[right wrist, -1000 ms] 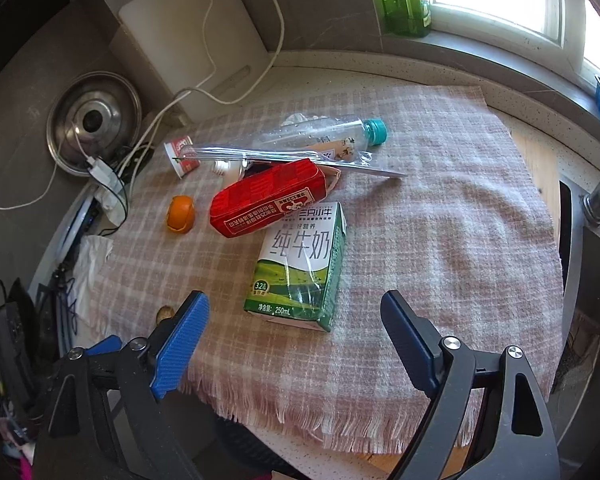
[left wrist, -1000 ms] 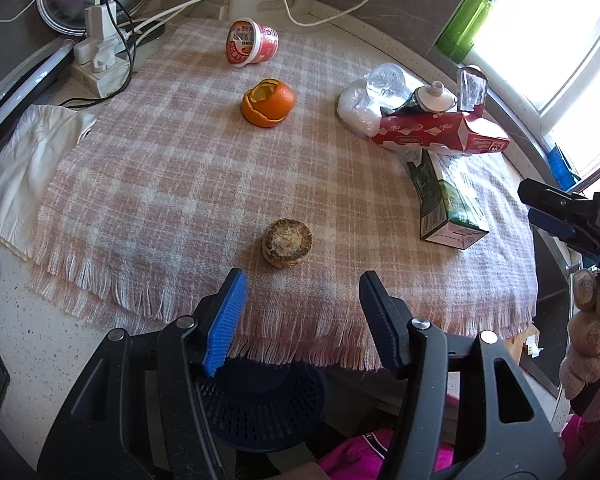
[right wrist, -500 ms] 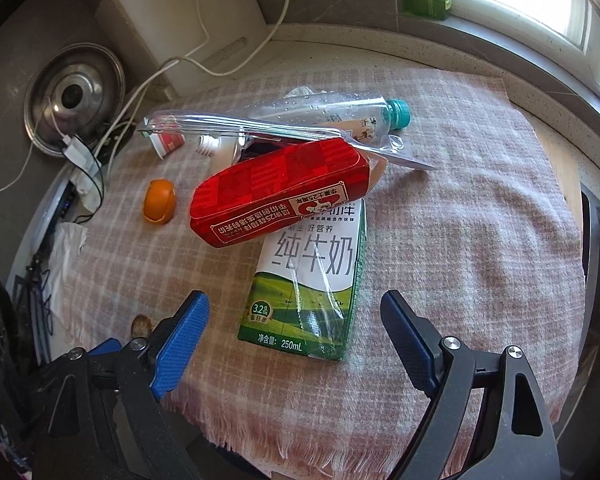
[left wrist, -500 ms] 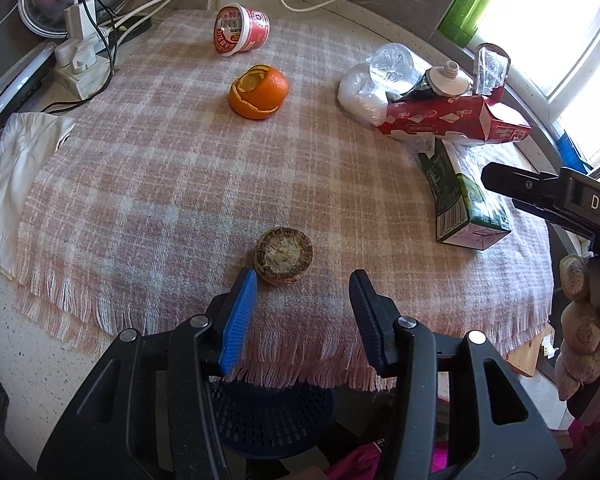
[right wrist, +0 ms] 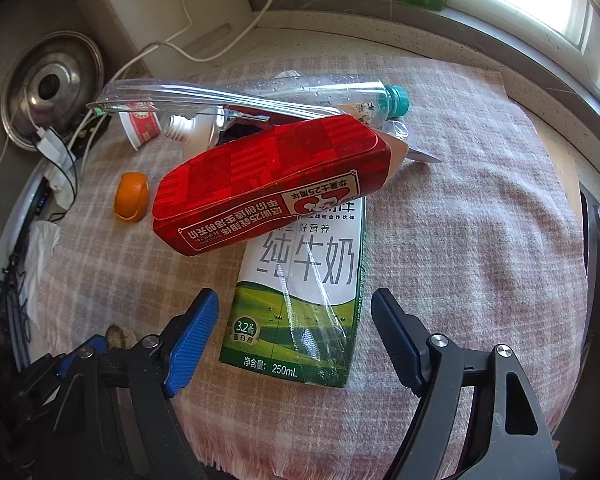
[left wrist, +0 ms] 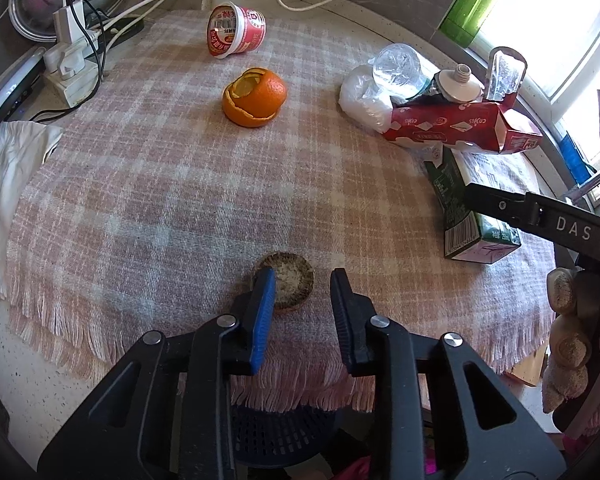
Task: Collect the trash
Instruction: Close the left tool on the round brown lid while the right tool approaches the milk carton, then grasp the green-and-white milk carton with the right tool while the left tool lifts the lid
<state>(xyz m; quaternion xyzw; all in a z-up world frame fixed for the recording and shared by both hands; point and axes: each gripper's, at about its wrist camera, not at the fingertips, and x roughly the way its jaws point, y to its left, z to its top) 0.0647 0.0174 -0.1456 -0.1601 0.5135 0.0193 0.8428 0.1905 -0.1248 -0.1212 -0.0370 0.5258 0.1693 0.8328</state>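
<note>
Now the left gripper (left wrist: 303,286), jaws spread, brackets the round brown scrap (left wrist: 290,285) near the cloth's (left wrist: 140,168) front fringe, seemingly not yet pinching. Right gripper (right wrist: 294,320) hangs spread before the milk carton (right wrist: 300,296). Next: close, lift.

left gripper (left wrist: 302,276) jaws narrowed, reached muffin (left wrist: 290,285)

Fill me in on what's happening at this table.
A person with tongs in each hand is clearing trash off a checked cloth. The left tongs are open around a small brown muffin-like scrap near the cloth's front edge. The right tongs are open over the near end of a green milk carton, which lies partly under a red box. Nothing is gripped yet.
</note>
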